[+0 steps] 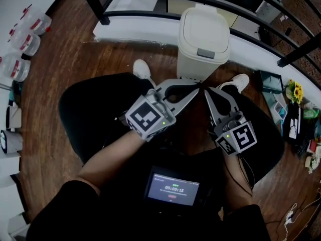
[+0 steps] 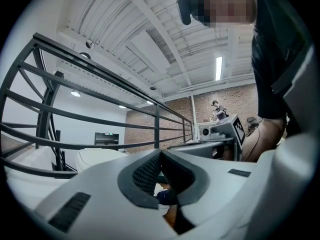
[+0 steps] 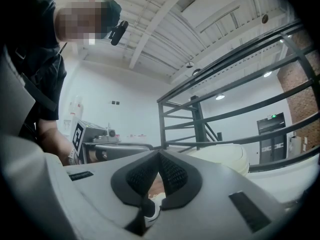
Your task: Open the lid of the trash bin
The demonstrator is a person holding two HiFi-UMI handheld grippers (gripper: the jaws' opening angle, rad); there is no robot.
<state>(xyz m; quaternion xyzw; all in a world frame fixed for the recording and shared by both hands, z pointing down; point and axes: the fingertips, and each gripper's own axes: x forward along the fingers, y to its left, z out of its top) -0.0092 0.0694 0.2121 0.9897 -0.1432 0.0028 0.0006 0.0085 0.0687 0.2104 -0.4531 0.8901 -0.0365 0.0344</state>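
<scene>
The wooden floor (image 1: 65,69) filled most of the head view, with a black railing (image 1: 95,4) across its top. Just under the railing, in the upper middle of the frame, stood the cream trash bin (image 1: 200,59). Its lid (image 1: 204,26) lay down flat on the body, fully closed, and a small grey tab (image 1: 205,53) sat on its front edge, on the side turned to me.

Below the bin, in the middle of the frame, I held both tools low and near to each other. My left gripper (image 1: 196,87) and my right gripper (image 1: 205,90) pointed their tips toward one another, almost touching, just under the foot of the bin. In each gripper view the jaws were pressed together at the tips, with nothing between the pads. Neither gripper touched the bin.

As for the step, I judged that this picture fitted two stages. Either the lid was waiting to be lifted, or it was down again after a lift. The closed lid and the idle jaws could not decide it, so I named no move. I judged only that any opening would go through the grey tab or the front rim. That would call for one gripper to travel up the frame to it.
</scene>
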